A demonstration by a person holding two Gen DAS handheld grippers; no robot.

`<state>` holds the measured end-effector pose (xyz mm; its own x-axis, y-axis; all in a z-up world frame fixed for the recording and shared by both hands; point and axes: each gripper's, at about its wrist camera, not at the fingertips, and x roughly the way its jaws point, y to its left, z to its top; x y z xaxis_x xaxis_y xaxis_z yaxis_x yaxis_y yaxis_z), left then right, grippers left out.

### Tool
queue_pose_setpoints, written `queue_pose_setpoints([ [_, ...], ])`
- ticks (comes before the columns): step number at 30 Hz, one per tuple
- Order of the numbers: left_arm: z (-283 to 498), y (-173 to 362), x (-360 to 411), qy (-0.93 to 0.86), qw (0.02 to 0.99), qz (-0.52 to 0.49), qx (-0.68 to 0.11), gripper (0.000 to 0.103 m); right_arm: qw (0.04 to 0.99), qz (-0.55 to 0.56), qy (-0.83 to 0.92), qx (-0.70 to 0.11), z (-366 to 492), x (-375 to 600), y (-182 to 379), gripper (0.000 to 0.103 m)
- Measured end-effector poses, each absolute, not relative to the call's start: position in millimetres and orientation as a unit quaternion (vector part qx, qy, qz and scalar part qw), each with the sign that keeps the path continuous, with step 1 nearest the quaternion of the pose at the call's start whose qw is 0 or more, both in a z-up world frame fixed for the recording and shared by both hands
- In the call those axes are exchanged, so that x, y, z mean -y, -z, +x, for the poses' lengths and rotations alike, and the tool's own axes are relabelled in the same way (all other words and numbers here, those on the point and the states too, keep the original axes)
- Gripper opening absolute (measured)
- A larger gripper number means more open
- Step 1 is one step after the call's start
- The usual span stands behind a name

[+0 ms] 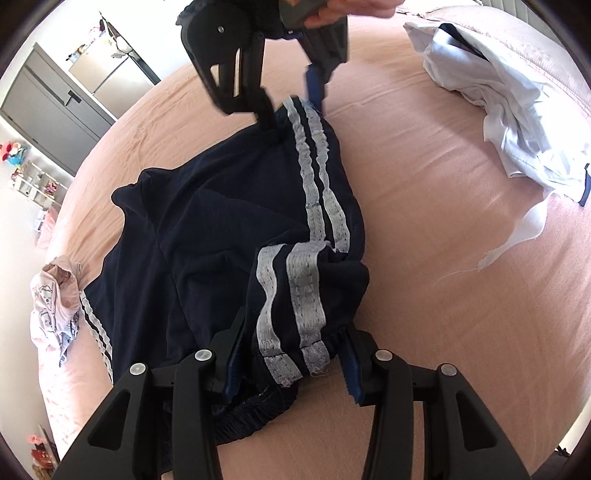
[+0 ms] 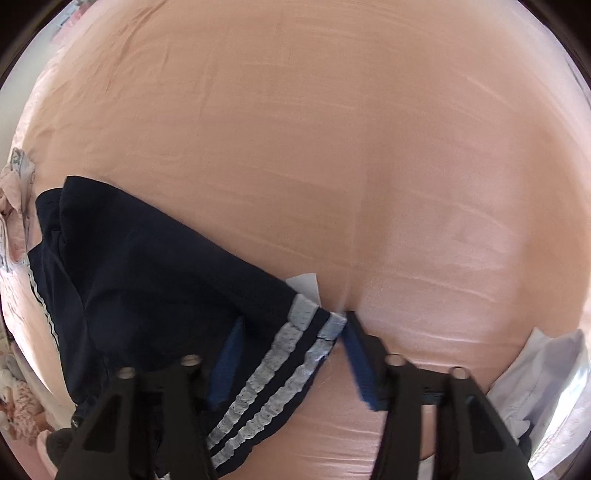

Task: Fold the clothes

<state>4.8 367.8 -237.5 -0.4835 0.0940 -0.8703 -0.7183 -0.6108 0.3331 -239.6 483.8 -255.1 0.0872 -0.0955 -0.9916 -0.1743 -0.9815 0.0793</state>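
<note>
Only the left wrist view takes in the room: a grey cabinet (image 1: 55, 107), toy shelves at the left edge, a white heap of clothes (image 1: 506, 110) at the far right of the pink bed (image 1: 443, 258), and a hand (image 1: 354, 13) holding the right gripper (image 1: 295, 107) from above. The right wrist view gives mostly bare sheet, and a white tag at the shorts' corner. Both catch a small printed garment (image 1: 55, 306) at the left.

The navy shorts (image 1: 207, 240) lie crumpled mid-bed, their striped side seam running from the near gripper away to the far one.

The left gripper (image 1: 291, 358) is partly closed, clenched on a bunched striped hem lifted off the sheet. The right gripper points down, its fingers narrowed about the far striped edge; whether the pads press the cloth cannot be told.
</note>
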Motion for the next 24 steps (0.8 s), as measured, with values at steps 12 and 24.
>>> queue_pose_setpoints([
  [12, 27, 223, -372, -0.785, 0.274, -0.426, -0.357, 0.04, 0.002, -0.723, -0.687, -0.073, -240, -461, 236, 0.009],
  [24, 39, 197, -369, -0.803, 0.319, -0.407, -0.296, 0.008, -0.01, -0.693, -0.717, -0.067, -243, -449, 195, 0.009],
])
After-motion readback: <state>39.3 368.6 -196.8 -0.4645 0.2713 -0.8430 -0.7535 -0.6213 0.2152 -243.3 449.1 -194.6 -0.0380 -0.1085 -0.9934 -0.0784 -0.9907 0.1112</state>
